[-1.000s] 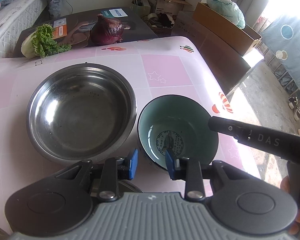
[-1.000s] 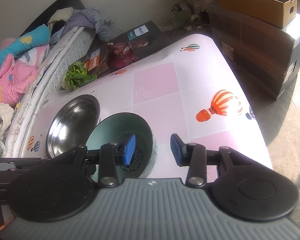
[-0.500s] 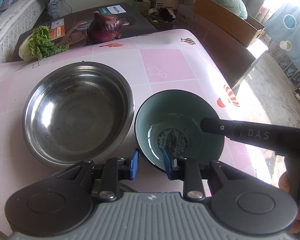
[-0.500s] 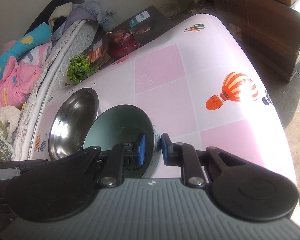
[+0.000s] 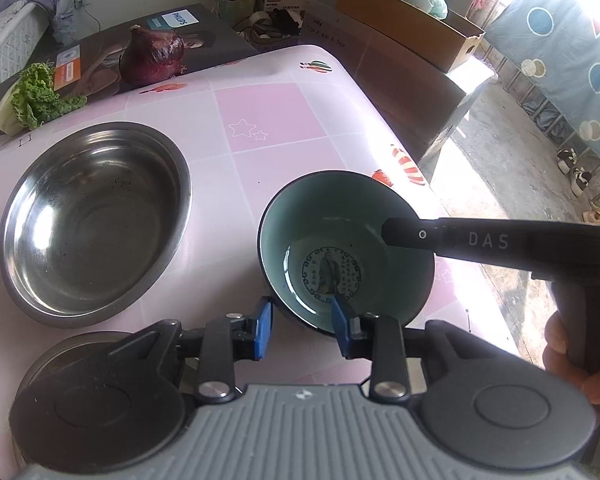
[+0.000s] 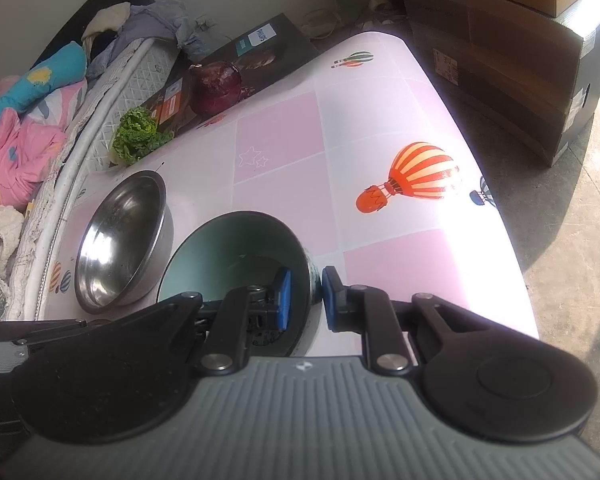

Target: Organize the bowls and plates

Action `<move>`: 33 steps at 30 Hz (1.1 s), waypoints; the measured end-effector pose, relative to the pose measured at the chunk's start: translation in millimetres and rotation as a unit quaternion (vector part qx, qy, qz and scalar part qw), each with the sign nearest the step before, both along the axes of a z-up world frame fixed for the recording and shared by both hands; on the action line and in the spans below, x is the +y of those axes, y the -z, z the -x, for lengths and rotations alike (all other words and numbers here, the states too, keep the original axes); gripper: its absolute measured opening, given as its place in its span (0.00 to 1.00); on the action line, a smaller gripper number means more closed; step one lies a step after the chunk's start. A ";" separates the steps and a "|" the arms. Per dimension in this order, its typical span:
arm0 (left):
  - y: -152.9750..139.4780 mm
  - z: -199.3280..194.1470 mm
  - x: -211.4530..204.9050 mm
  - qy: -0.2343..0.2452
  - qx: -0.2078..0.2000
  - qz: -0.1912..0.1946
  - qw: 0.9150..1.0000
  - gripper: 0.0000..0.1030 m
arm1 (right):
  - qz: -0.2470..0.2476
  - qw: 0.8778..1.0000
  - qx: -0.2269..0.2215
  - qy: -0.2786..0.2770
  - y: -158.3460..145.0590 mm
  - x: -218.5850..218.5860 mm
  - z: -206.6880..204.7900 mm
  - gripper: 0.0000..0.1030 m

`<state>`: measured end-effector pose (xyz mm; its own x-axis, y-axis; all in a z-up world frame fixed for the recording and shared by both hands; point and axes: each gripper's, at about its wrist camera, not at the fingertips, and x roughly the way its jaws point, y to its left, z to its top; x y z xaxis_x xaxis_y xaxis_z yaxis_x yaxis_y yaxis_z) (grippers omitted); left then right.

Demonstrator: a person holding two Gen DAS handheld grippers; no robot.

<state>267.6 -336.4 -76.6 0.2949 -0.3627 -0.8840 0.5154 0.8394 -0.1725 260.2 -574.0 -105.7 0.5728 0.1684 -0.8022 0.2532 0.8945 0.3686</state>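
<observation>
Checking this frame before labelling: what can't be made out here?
- Round metal object near the table edge, left wrist view: mostly hidden behind the left tongs; plate or lid unclear.
- Teal bowl's base, right wrist view: covered by the right tongs.
- Bowl's centre print: lettering too small.

We cannot see the near rim of the teal bowl (image 6: 236,248) in the right wrist view; the right tongs (image 6: 304,296) cover it. In the left wrist view the left tongs (image 5: 302,330) hide most of a round metal piece (image 5: 60,354) at the tabletop's (image 5: 268,120) near edge, so we cannot tell what it is. The hand (image 5: 580,360) on the right tongs' grip is cut off by the picture's right edge. The print in the bowl's bottom is too small to read.
</observation>
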 end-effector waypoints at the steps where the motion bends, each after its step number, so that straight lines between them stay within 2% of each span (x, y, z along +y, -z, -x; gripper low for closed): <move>1: 0.6 -2.0 0.6 -0.002 0.002 0.002 1.000 0.31 | -0.001 1.000 0.001 0.000 0.2 -0.5 0.7 0.15; 4: 1.8 -7.7 0.1 -0.009 -0.001 0.000 1.000 0.31 | 0.001 1.000 0.008 0.002 2.2 -1.4 0.7 0.17; 10: 12.7 -23.1 -9.9 -0.011 0.007 -0.030 0.999 0.29 | -0.019 1.000 0.018 0.011 10.3 -5.7 -2.2 0.17; 19: 20.2 -28.9 -15.4 -0.013 0.021 -0.037 0.999 0.25 | -0.039 0.999 0.030 0.011 22.3 -2.5 -10.5 0.15; 24: 17.5 -22.7 -14.0 -0.005 0.019 -0.035 0.999 0.25 | -0.028 0.999 0.029 0.009 22.2 0.9 -13.5 0.16; 33: 22.0 -31.7 -16.6 -0.019 0.035 -0.035 0.999 0.25 | -0.035 0.999 0.033 0.011 21.8 0.3 -12.1 0.17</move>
<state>299.4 -353.0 -98.6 0.2443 -0.2896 -0.9255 0.4717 0.8693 -0.1476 272.3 -573.6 -127.5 0.5233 0.2126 -0.8252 0.2984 0.8614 0.4111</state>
